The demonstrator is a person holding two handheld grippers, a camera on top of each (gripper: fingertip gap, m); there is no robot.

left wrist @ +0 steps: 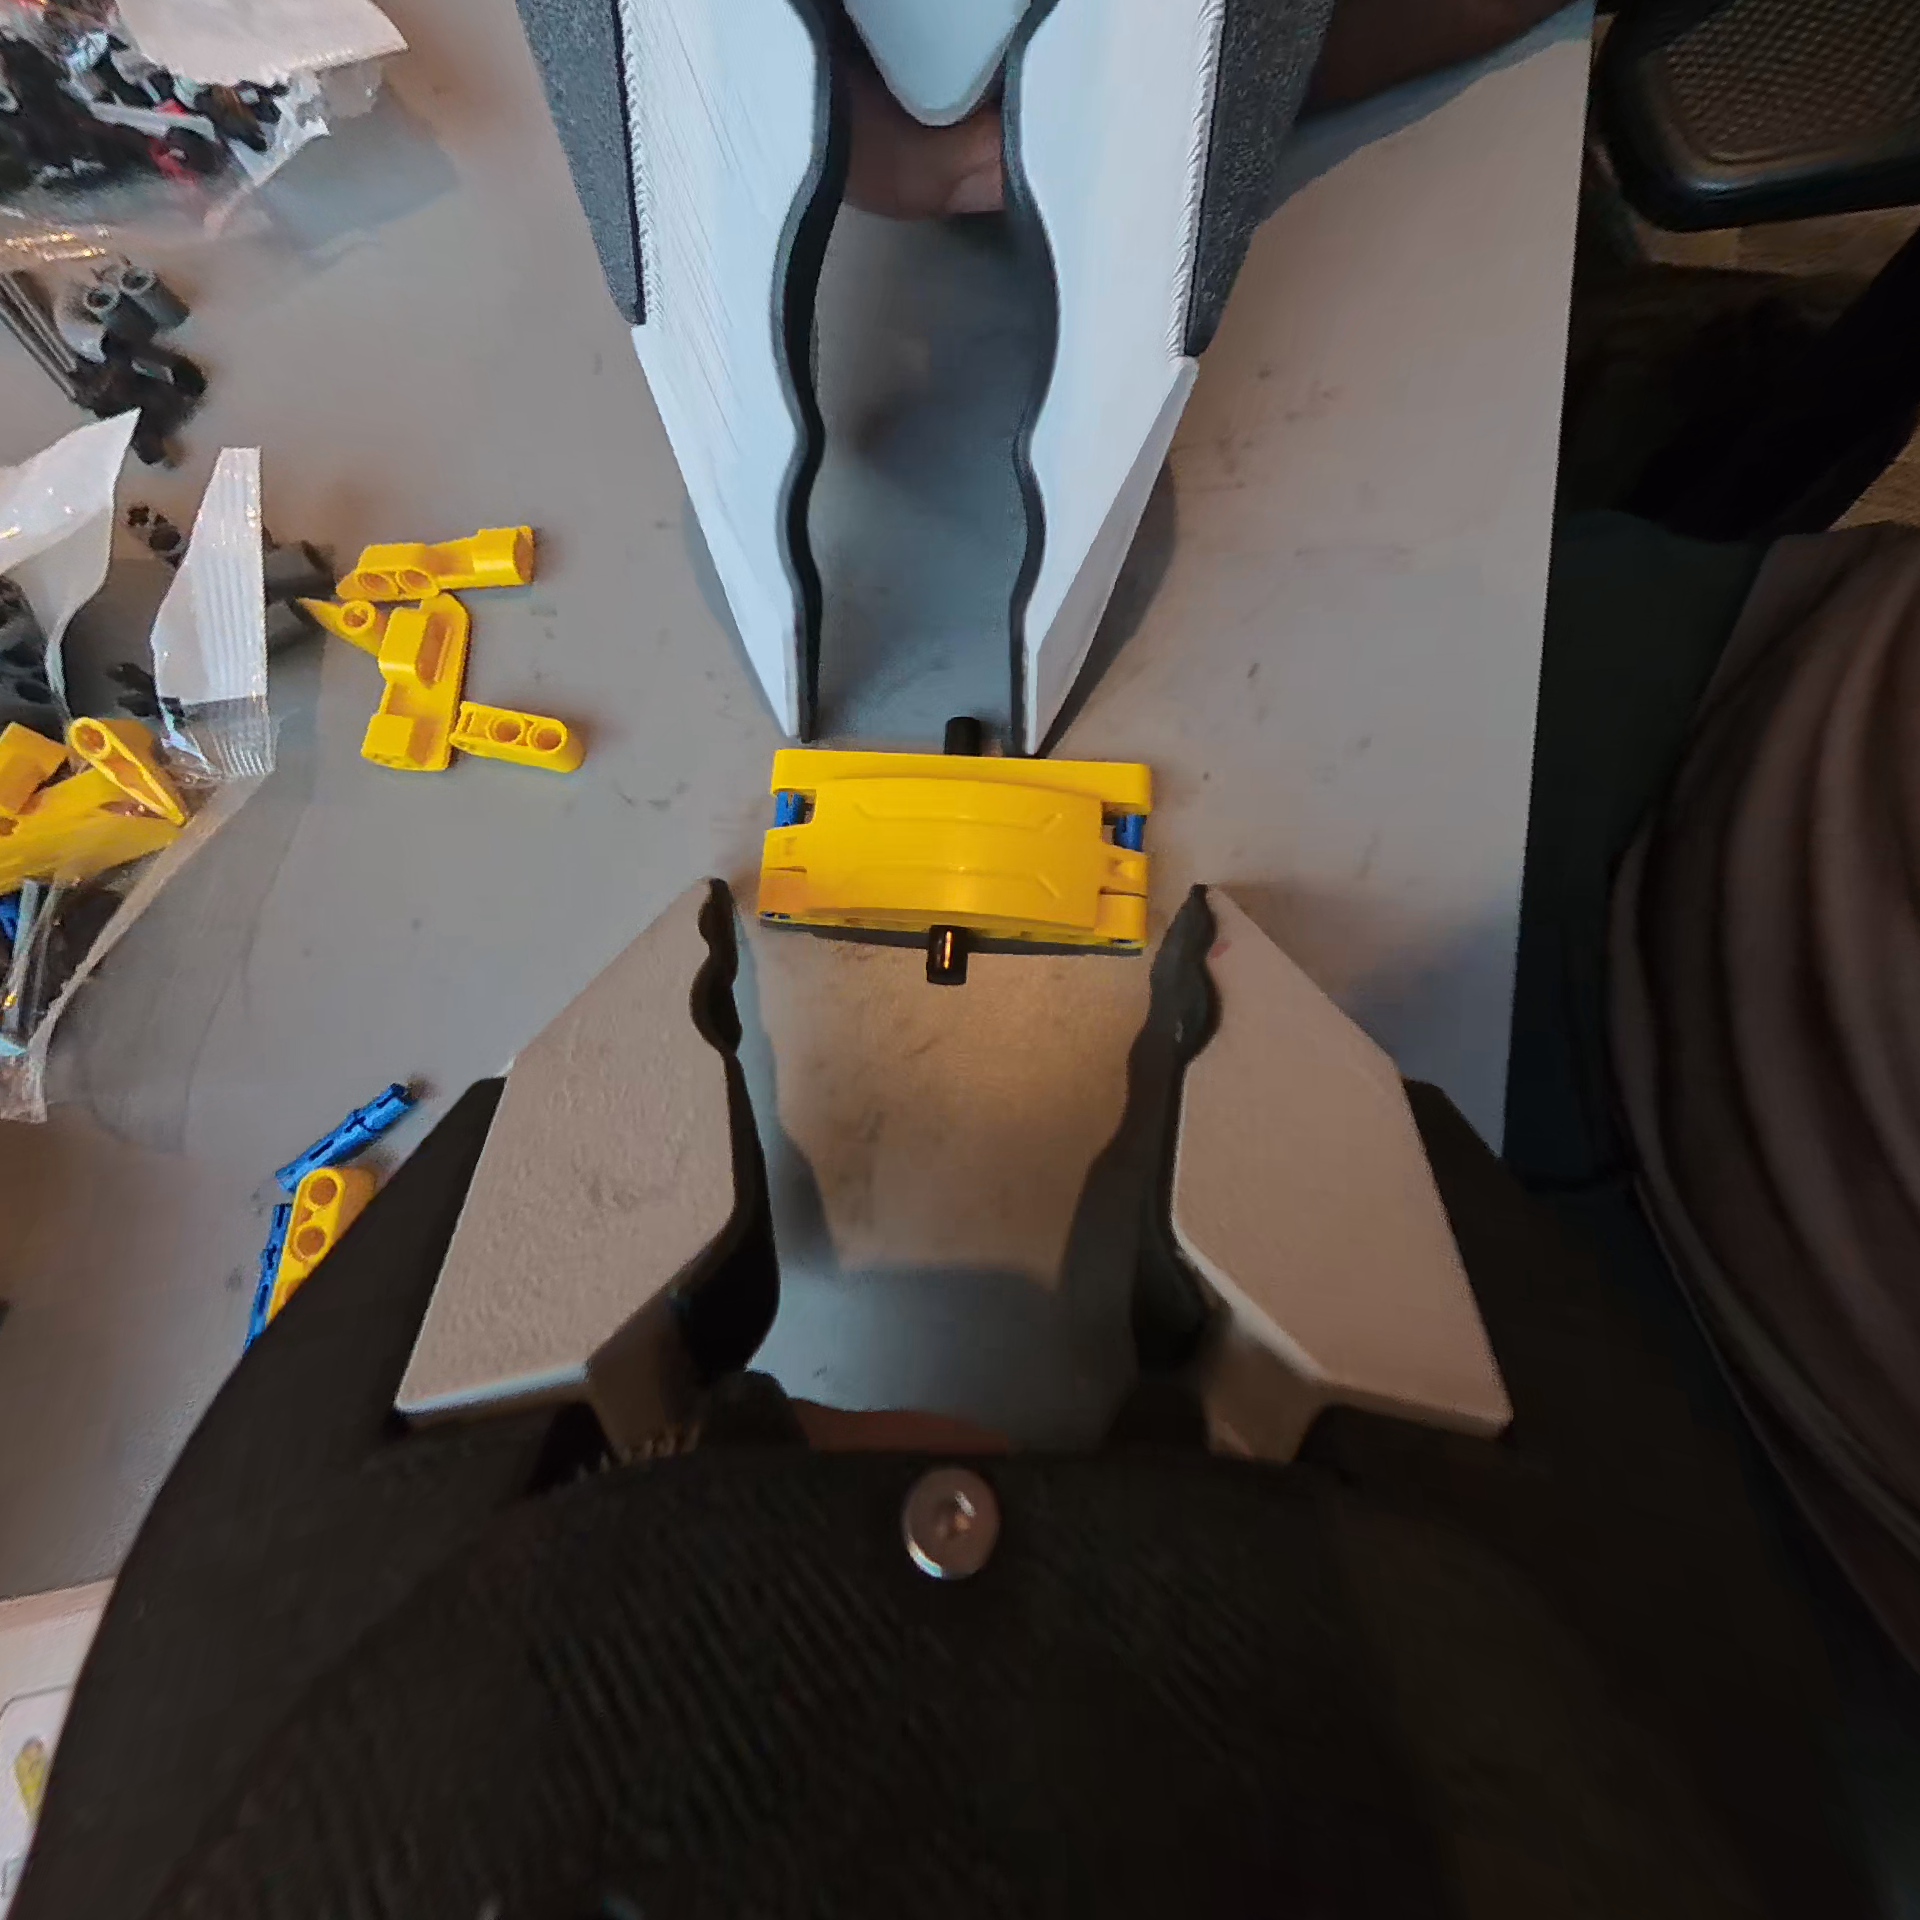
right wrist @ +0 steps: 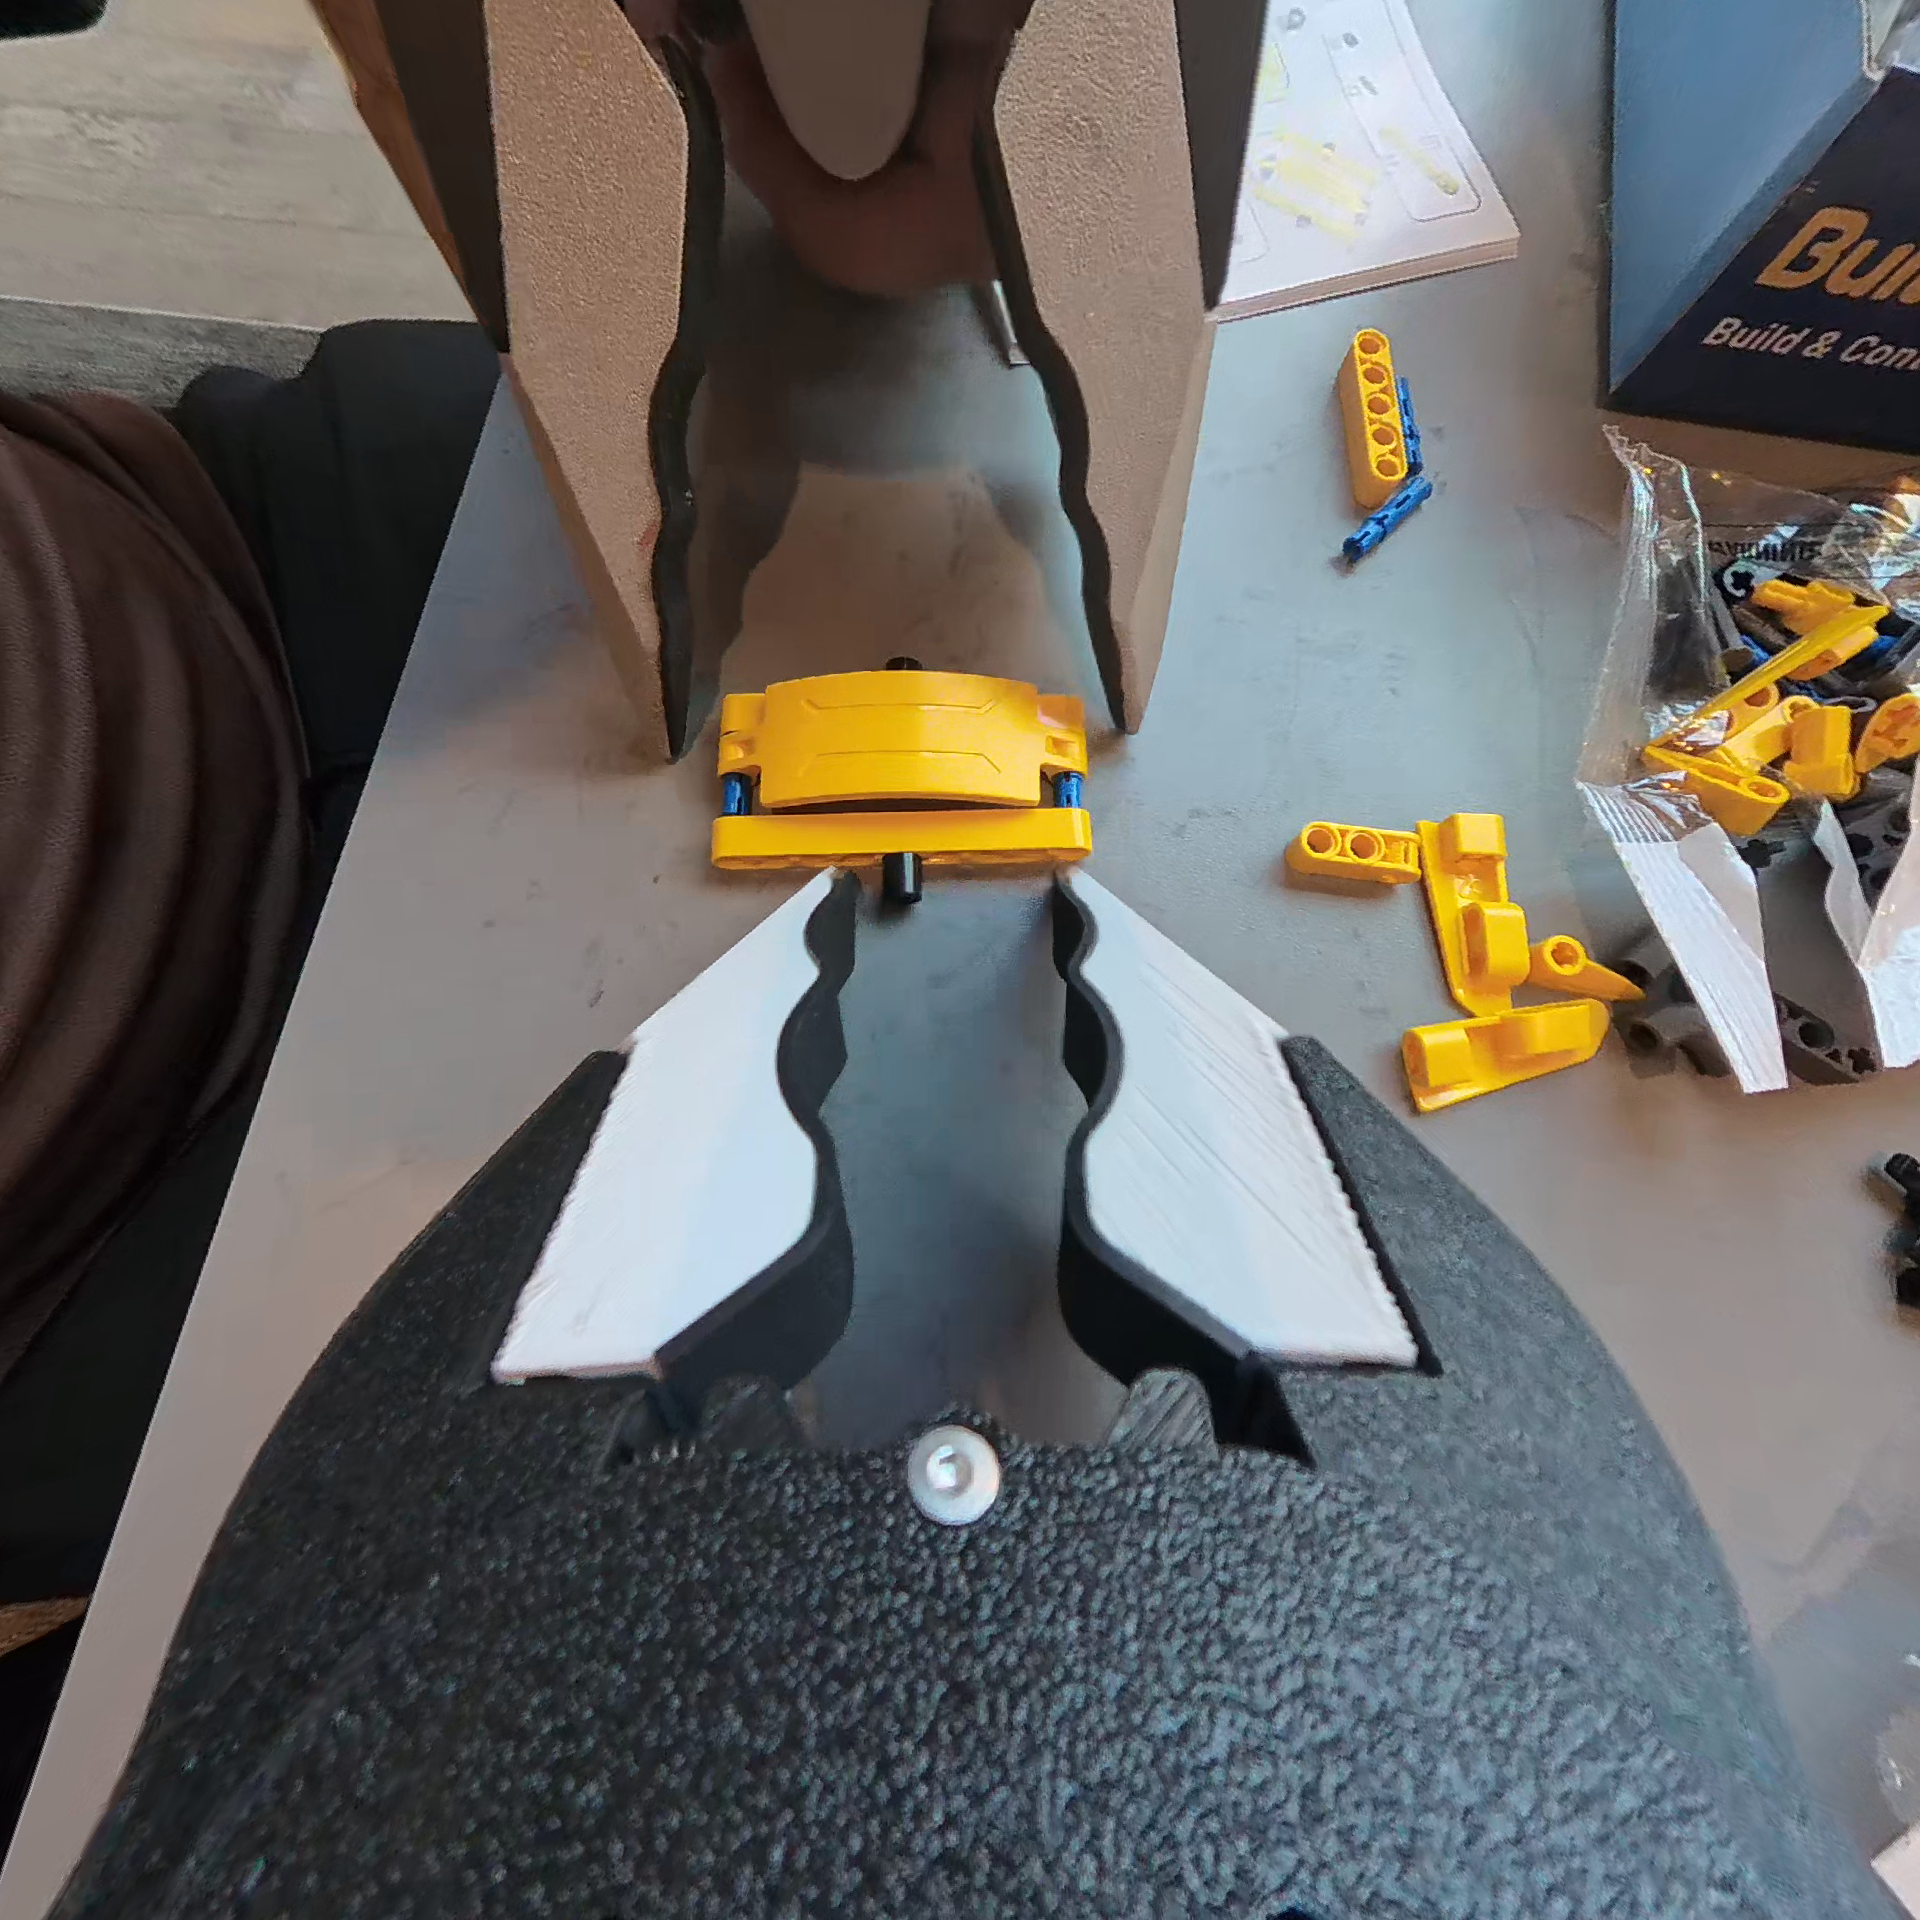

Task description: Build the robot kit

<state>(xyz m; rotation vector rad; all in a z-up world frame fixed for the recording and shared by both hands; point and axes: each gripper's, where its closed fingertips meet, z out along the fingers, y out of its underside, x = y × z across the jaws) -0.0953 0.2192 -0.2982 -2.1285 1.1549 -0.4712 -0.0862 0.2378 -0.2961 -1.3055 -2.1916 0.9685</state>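
Item: yellow brick assembly (left wrist: pixel 956 847), curved panel over a flat beam, blue pins at both ends, a black axle stub on each long side. It lies flat on the grey table (left wrist: pixel 1351 540), close to the table's edge, between my two tools.

My left gripper (left wrist: pixel 956 904): fingers spread wide, grasping nothing, tips just short of the assembly's two ends.

My right gripper (right wrist: pixel 951 883): fingers parted, released, tips at the beam's near edge on either side of the black stub; whether they touch it I cannot tell.

Open room: bare table around the assembly toward the loose yellow pieces (left wrist: pixel 447 644); on the other side the table edge drops off close by, with dark cloth past it.

Right view only: blue box (right wrist: pixel 1766 208), printed booklet (right wrist: pixel 1361 156), yellow holed beam (right wrist: pixel 1371 416).

Left view only: dark connectors (left wrist: pixel 130 343) far off.

Partly hidden: plastic bags of parts (right wrist: pixel 1766 675), cut by the frame, contents jumbled.
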